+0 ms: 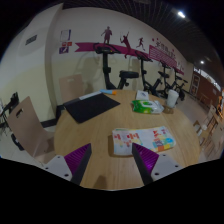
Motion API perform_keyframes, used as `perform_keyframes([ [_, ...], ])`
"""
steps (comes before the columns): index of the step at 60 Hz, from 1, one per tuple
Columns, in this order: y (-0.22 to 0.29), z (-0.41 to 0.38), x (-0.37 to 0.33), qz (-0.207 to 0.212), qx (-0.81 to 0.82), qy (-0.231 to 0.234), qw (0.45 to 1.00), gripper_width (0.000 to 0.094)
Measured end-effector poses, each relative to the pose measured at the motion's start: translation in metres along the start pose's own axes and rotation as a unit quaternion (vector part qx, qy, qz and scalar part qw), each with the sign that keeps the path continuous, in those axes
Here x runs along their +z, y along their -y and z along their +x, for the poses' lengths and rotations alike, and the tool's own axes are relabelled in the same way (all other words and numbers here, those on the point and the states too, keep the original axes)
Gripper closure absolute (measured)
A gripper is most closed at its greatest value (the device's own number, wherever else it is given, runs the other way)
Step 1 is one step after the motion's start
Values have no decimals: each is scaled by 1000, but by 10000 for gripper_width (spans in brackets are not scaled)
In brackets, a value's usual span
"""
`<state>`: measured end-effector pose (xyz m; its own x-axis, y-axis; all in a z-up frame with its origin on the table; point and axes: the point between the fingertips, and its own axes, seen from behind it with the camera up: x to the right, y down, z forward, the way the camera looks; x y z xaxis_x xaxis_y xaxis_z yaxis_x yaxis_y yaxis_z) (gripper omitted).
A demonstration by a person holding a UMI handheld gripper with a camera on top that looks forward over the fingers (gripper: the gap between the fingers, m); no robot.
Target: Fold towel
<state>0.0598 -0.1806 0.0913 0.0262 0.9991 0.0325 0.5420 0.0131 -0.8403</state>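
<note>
A dark grey towel [92, 105] lies flat on the wooden table [100, 140], well beyond my fingers and a little to the left. My gripper [112, 165] hovers above the table's near part, open and empty, its purple pads [78, 158] wide apart with bare wood between them. A white sheet with colourful pictures [143, 139] lies just ahead of the right finger.
A green packet [146, 105] and a white cup [172, 98] sit at the table's far right. A brown chair [30, 125] stands to the left. Exercise machines [125, 70] line the back wall under a poster with figures.
</note>
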Motion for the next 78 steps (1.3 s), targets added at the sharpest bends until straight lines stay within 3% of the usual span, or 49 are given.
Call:
perform_keyframes([
  [20,-24,26,128,-32,9,4,999,82],
  [24,-28,26,139,-38,12,10,999,123],
  [30,-25,48,145,-37,-7,-35,999,850],
  [31,-25,48,145,-38,-1,-38,999,880],
  [36,-26,41,141,-60,-13,-26,998,905],
  [43,-19,3,118,-100,53,48,992,908],
  [49,17,-15,92,-85,101,99,986,908],
  [54,50,-5,72,-69,147,113,980,906],
  [65,69,83,65,-50,188,68,979,907],
  [75,24,150,99,-77,168,19,983,889],
  [78,7,160,107,-87,153,14,984,838],
])
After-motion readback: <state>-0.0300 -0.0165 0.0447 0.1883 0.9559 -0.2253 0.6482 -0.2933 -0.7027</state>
